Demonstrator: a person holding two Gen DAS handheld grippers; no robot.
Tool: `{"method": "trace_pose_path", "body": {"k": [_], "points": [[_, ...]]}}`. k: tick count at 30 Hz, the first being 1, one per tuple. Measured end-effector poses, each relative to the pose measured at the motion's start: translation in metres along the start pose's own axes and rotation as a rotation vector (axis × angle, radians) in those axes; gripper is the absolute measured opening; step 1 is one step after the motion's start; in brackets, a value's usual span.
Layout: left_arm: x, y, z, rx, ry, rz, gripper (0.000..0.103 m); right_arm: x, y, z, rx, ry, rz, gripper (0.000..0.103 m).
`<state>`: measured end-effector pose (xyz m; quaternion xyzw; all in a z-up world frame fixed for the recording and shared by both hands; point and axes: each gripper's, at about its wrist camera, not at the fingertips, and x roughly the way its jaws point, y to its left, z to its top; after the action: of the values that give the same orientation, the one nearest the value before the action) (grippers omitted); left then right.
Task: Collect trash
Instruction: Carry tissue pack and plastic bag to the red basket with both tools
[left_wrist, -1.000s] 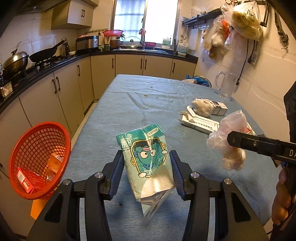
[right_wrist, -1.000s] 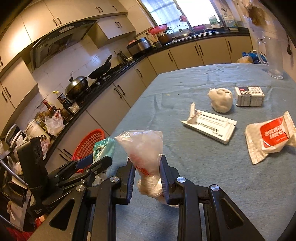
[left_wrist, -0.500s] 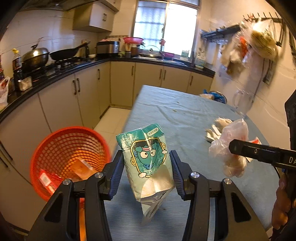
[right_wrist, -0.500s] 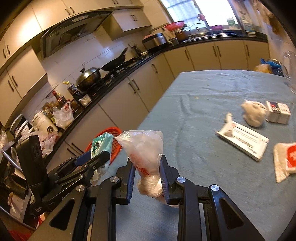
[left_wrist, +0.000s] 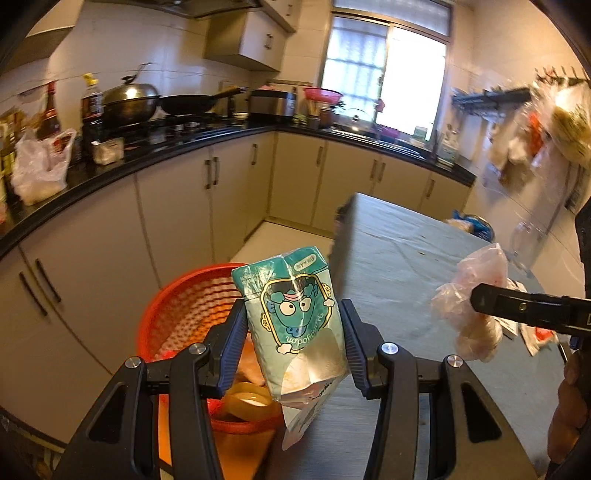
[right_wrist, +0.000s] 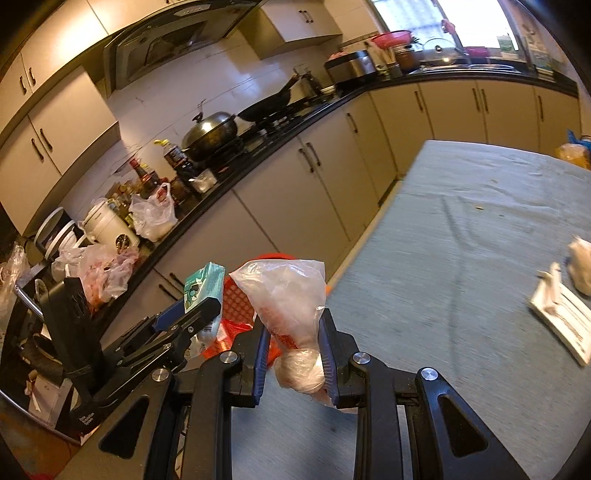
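Observation:
My left gripper (left_wrist: 293, 328) is shut on a teal tissue packet (left_wrist: 295, 321) with a cartoon face, held in the air just over the near rim of the red mesh basket (left_wrist: 177, 310). The basket stands off the table's left edge and holds some trash. My right gripper (right_wrist: 293, 332) is shut on a clear plastic bag (right_wrist: 284, 295) with a pale lump in it, held above the table's near left corner. The bag also shows in the left wrist view (left_wrist: 469, 314), and the tissue packet in the right wrist view (right_wrist: 203, 284), with the basket (right_wrist: 236, 306) behind both.
The table (right_wrist: 461, 258) has a blue-grey cloth. A flat white box (right_wrist: 561, 321) and a crumpled white wad (right_wrist: 580, 254) lie at its right side. Kitchen cabinets and a cluttered black counter (left_wrist: 147, 155) run along the left and far walls.
Both grippers have swung left with their loads, off the table middle toward the basket. The basket now sits right under the tissue packet, and the table trash has slid to the right edge.

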<state>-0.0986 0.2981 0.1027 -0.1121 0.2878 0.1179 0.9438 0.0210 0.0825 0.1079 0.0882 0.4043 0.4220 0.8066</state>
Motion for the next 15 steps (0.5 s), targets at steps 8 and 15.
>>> {"method": "trace_pose_path", "body": {"k": [8, 15], "points": [[0.005, 0.047, -0.001, -0.061, 0.012, 0.056, 0.048, 0.04, 0.031, 0.016, 0.009, 0.036, 0.061, 0.028], [0.017, 0.061, -0.008, -0.077, 0.04, 0.059, 0.048, 0.073, 0.044, 0.025, 0.042, 0.063, 0.088, 0.028]]}}
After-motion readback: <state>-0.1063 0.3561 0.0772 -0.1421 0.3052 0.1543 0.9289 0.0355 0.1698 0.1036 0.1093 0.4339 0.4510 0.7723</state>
